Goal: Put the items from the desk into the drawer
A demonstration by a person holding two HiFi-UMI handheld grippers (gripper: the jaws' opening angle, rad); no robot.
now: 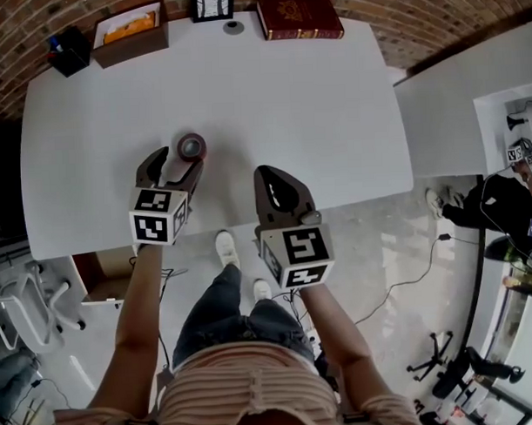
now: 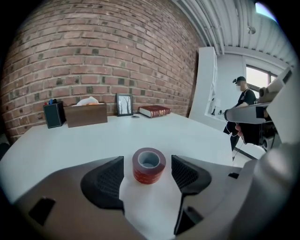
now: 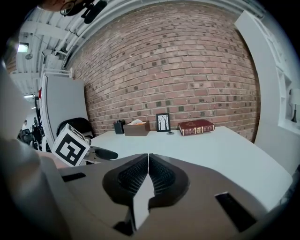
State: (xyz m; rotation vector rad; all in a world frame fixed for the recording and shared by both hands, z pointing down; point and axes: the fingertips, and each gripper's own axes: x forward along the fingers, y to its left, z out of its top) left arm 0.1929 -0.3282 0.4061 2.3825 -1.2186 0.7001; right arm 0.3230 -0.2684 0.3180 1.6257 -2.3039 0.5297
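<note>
The smooth white desk (image 1: 323, 109) lies mostly bare, with wide open room at its middle. A red tape roll (image 2: 149, 165), a glossy ring with a grey core, stands near the front edge between the left gripper's (image 1: 178, 165) spread ribbed black pads, which do not touch it. The right gripper (image 3: 148, 161) is clenched on nothing, above the front edge. A leather-look book (image 1: 298, 17), a brown tissue box (image 1: 129, 31) and a picture frame (image 1: 213, 4) line the far edge by the brick wall (image 2: 108, 51).
</note>
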